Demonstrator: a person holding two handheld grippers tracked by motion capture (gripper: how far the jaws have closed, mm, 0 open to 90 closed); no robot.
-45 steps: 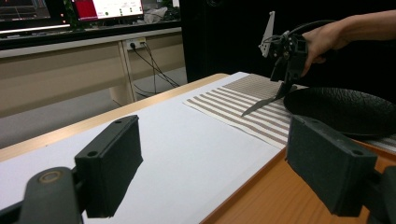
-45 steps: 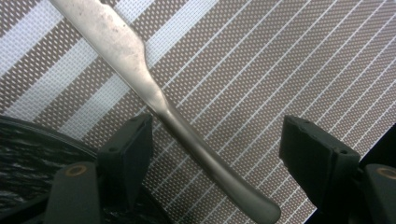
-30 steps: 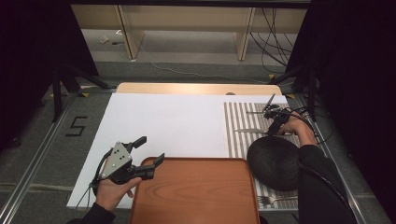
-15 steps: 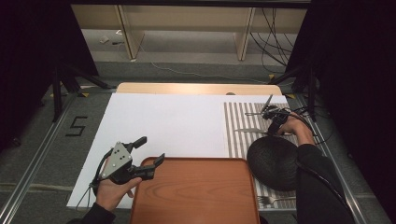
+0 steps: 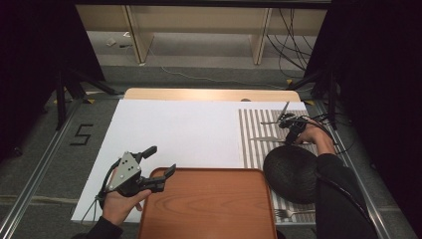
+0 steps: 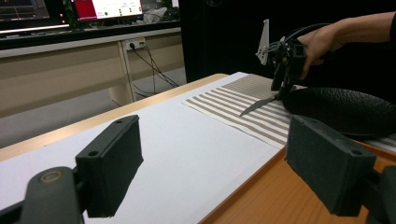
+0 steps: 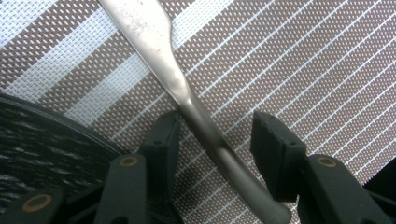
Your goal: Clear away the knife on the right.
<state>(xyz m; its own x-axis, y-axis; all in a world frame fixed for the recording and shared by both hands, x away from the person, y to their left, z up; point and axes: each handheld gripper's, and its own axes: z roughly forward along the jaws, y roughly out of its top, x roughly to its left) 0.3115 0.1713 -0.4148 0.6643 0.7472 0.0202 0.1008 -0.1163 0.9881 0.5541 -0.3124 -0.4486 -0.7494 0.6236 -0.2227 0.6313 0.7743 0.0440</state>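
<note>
A silver knife (image 5: 266, 139) lies on the striped placemat (image 5: 259, 149), beside a black plate (image 5: 291, 173). My right gripper (image 5: 291, 130) stands over the knife's handle. In the right gripper view the knife (image 7: 159, 42) runs between the jaws of my right gripper (image 7: 217, 140). They have just been closing; the handle sits close to the left pad (image 7: 166, 140), with a gap to the right one. My left gripper (image 5: 160, 160) stands open and empty at the far left corner of the wooden tray (image 5: 209, 209). In the left gripper view its own jaws (image 6: 219, 168) frame the right gripper (image 6: 282, 79) and the knife (image 6: 257, 105).
A fork (image 5: 293, 214) lies on the placemat near the front edge, right of the tray. White paper (image 5: 174, 129) covers the table's middle and left. The black plate (image 6: 345, 109) sits between the tray and the right hand.
</note>
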